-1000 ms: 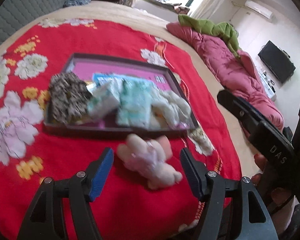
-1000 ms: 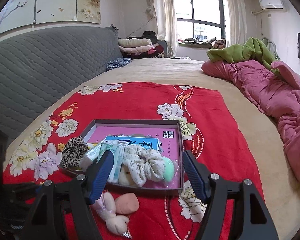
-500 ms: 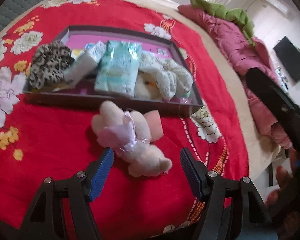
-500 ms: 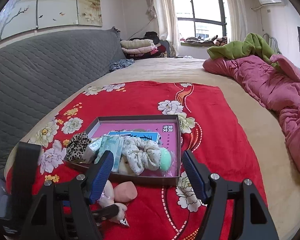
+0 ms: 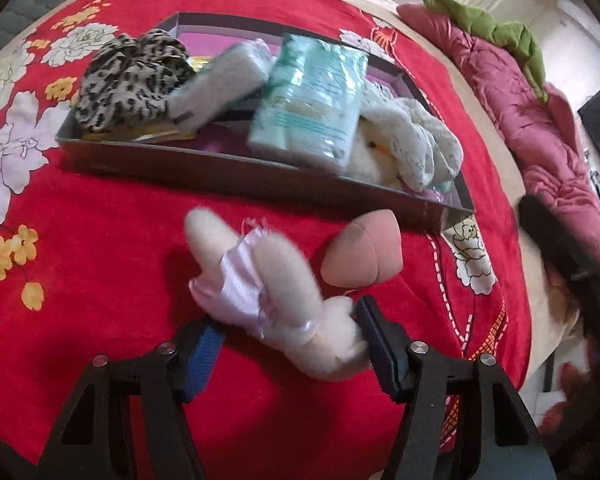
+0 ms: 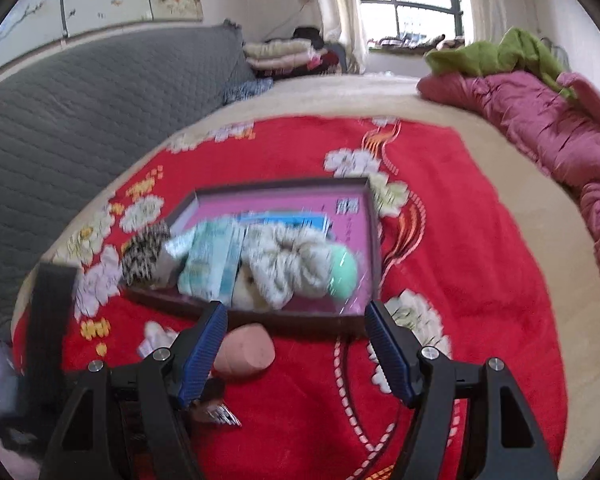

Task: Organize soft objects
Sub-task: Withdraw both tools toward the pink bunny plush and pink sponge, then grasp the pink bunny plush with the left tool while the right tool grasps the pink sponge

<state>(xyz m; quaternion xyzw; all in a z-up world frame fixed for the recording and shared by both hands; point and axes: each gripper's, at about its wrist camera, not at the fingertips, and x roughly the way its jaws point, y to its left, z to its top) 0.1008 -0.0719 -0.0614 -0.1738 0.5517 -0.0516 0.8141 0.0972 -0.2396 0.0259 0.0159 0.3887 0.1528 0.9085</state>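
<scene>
Plush toy (image 5: 268,300) lying between our left gripper (image 5: 288,330) jaws, on the red blanket (image 5: 100,220) just before the tray (image 5: 260,182).
We are closing the left jaws around its lower end, its long axis crossing them diagonally; our right gripper (image 6: 296,350) is hanging spread and empty. We are reading no legible writing.

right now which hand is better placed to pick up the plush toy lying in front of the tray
Left. The left gripper already straddles the plush toy, its jaws closing in with the toy between them. The right gripper hangs open nearer the pink sponge and the tray.
</scene>
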